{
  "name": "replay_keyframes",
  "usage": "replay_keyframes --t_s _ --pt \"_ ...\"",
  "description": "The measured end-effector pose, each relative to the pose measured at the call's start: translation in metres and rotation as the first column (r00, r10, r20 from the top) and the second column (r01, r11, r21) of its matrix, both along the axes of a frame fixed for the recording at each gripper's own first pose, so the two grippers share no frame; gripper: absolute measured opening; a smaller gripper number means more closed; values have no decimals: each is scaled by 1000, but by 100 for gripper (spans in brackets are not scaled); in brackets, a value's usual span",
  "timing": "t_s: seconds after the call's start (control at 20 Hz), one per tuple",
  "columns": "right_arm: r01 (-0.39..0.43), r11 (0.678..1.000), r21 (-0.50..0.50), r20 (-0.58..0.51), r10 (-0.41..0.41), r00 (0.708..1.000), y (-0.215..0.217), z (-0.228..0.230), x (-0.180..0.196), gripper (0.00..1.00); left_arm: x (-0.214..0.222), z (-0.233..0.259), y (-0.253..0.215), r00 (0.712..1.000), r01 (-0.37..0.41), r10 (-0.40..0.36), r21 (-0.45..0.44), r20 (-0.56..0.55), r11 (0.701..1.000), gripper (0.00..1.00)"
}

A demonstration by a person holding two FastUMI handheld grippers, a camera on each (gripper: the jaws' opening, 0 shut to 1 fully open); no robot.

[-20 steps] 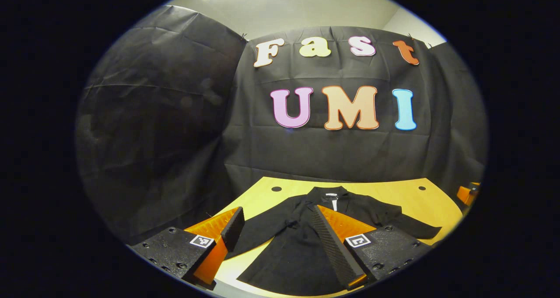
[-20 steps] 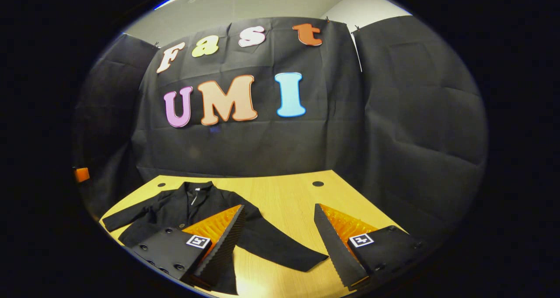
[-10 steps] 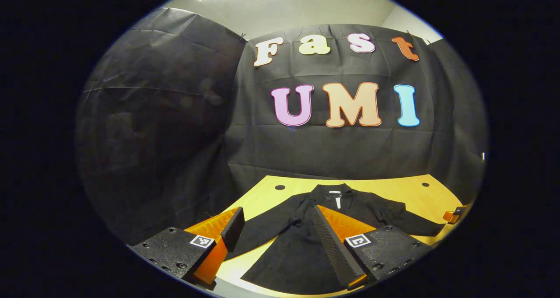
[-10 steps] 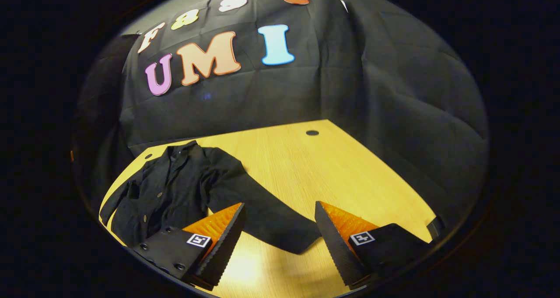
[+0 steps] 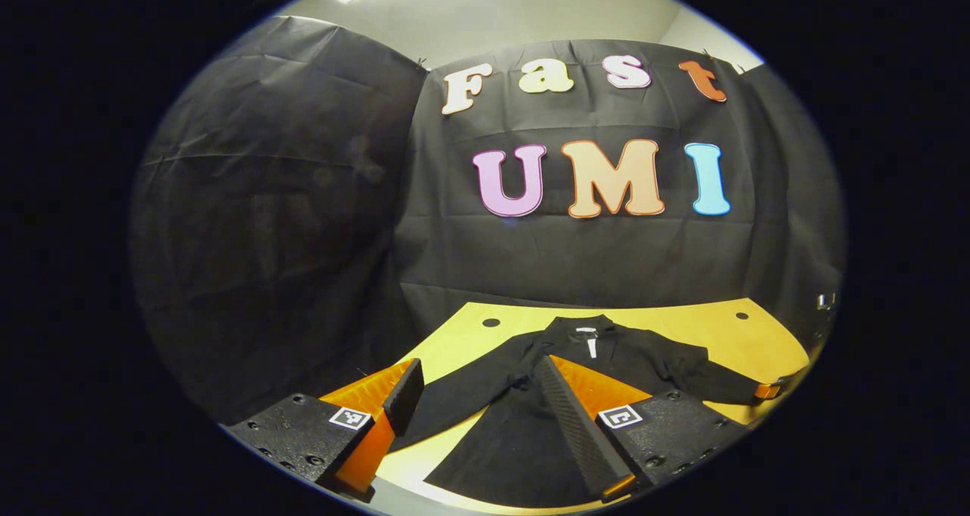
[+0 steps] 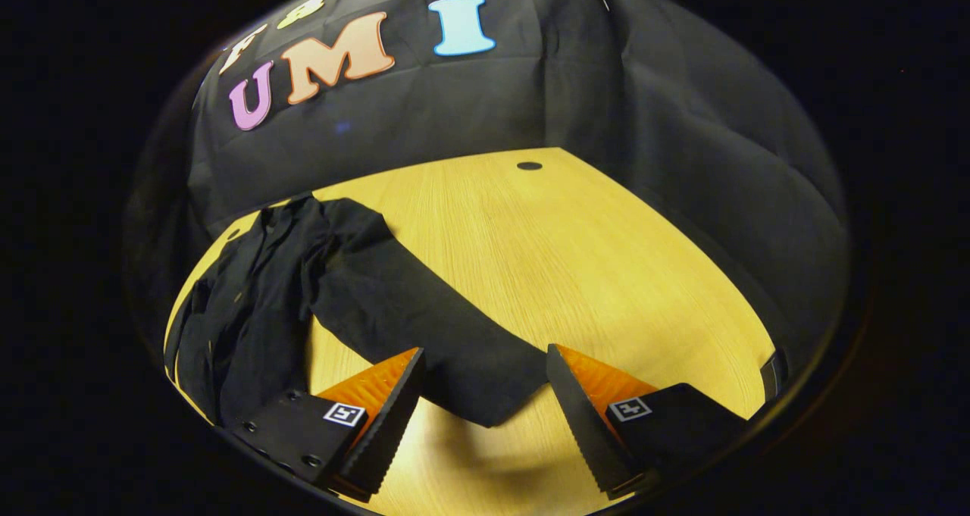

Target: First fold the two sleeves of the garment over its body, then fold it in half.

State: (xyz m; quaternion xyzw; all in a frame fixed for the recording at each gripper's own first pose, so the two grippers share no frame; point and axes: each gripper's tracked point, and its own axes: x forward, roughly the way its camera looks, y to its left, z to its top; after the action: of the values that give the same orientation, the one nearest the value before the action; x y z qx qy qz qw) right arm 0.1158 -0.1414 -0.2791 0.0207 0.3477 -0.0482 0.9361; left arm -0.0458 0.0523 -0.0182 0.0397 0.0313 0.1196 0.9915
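A black jacket (image 5: 515, 425) lies flat on the yellow table (image 5: 705, 326), collar (image 5: 583, 333) toward the far wall, both sleeves spread outward. My left gripper (image 5: 477, 376) hovers open above the jacket's near left part, nothing between its fingers. In the right gripper view the jacket's body (image 6: 250, 311) is at the left and one long sleeve (image 6: 409, 304) runs from it toward me. My right gripper (image 6: 485, 361) is open, tilted down, with the sleeve's cuff end (image 6: 492, 398) lying between its two fingers. The right gripper (image 5: 769, 389) also peeks in at the far right of the left gripper view.
Bare wooden table top (image 6: 591, 258) spreads to the right of the sleeve. Small dark holes (image 6: 529, 166) (image 5: 491, 323) sit near the table's back edge. Black cloth walls close the booth behind and at both sides. The table's near edge runs just under the grippers.
My right gripper has tipped downward and come in low over the sleeve's cuff, which now lies between its open fingers. The left gripper has hardly moved.
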Motion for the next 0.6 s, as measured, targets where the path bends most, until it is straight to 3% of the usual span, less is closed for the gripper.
replay_keyframes --t_s 0.2,0.6 --pt "-12 1000 -10 -51 11 999 1 -18 -6 100 -3 -5 6 1000 -18 18 -10 -6 1000 92" --pt "-19 1000 -18 -20 18 1000 -1 -19 -4 98 -6 -20 -1 999 -3 2 -32 -44 999 93"
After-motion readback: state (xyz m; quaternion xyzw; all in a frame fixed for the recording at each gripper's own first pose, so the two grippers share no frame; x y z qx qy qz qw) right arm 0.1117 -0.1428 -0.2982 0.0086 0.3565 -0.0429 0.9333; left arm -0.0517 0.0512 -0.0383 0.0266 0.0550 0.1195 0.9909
